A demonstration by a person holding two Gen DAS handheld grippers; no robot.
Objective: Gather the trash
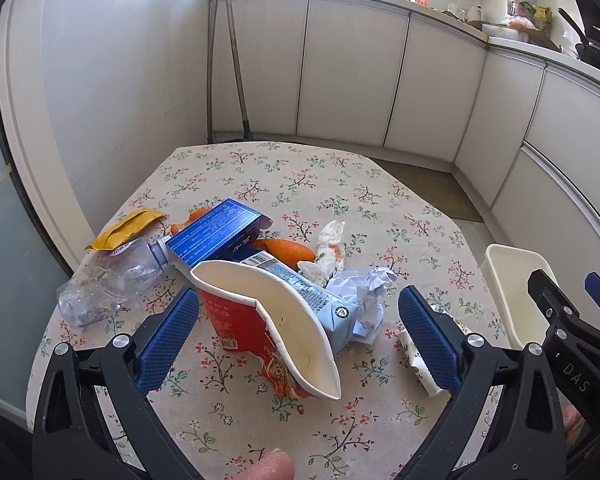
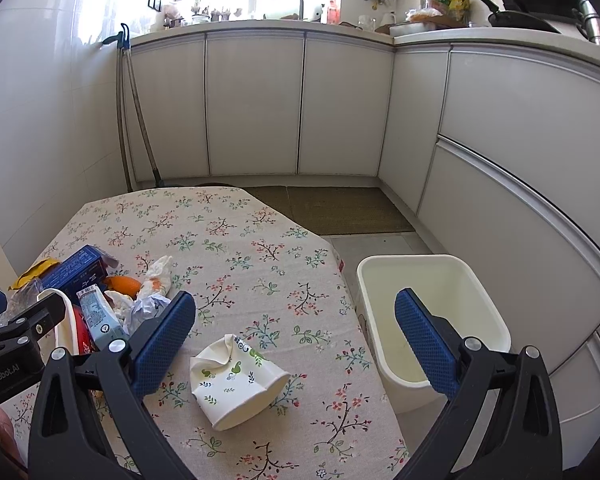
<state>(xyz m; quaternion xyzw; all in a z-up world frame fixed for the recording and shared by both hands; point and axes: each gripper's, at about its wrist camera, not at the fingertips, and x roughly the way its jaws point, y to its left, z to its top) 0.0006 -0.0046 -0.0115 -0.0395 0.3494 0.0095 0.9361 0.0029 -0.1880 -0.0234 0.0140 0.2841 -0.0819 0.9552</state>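
My left gripper (image 1: 300, 300) is open above a floral-cloth table (image 1: 300, 184), its blue pads either side of a crushed red noodle cup (image 1: 236, 320). Behind the cup lie a light blue carton (image 1: 320, 300), crumpled white paper (image 1: 366, 292), a tissue (image 1: 330, 246), orange peel (image 1: 288, 250), a blue box (image 1: 216, 232), a clear plastic bottle (image 1: 108, 280) and a yellow wrapper (image 1: 124, 228). My right gripper (image 2: 295, 303) is open over the table's right part. A crushed floral paper cup (image 2: 236, 384) lies on its side just below and between its pads.
A white bin (image 2: 400, 384) stands on the floor against the table's right edge, empty inside. White kitchen cabinets (image 2: 256, 108) run along the back and right. Two long handles (image 2: 134, 112) lean in the left corner. A brown mat (image 2: 340, 208) covers the floor beyond the table.
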